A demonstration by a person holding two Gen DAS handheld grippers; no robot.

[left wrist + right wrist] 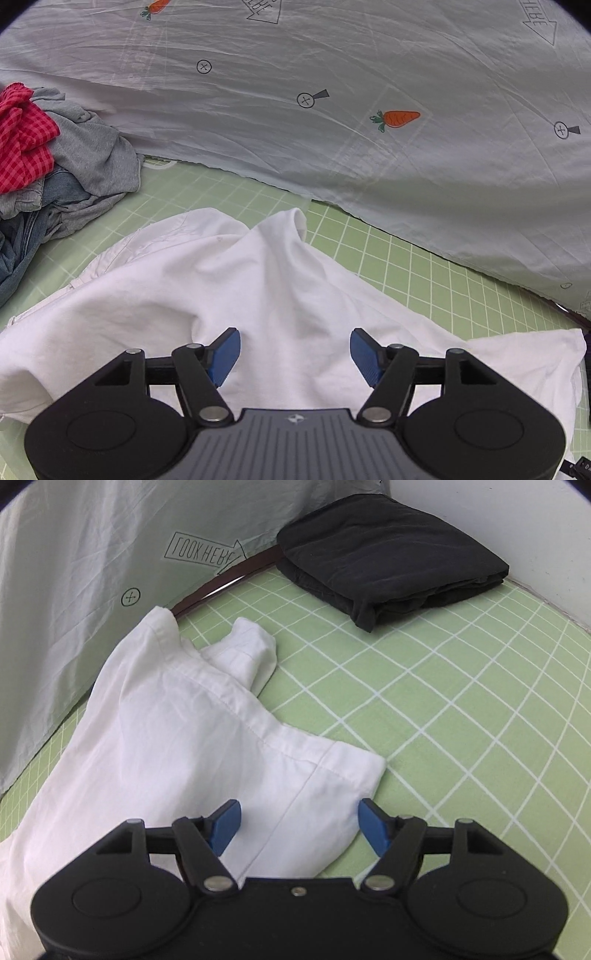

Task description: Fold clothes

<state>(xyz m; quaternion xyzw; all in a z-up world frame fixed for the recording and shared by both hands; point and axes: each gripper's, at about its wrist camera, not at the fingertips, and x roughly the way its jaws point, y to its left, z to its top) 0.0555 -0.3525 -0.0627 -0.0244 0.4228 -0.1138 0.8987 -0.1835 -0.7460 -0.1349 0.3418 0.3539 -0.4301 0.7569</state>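
Observation:
A white garment (229, 288) lies rumpled on the green checked mat (413, 266), one fold humped up in its middle. My left gripper (295, 354) hovers over it, open, its blue pads (226, 353) apart with only loose cloth below them. In the right wrist view the same white garment (177, 723) stretches away to the upper left, with a stitched hem and a corner near the mat (461, 709). My right gripper (300, 827) is open above that corner, and nothing is pinched between its blue pads (375, 829).
A pile of unfolded clothes, red checked (22, 136), grey (96, 155) and denim, sits at the left. A folded black garment (388, 554) lies at the mat's far right by a white wall. A pale printed sheet (332, 92) borders the mat's far side.

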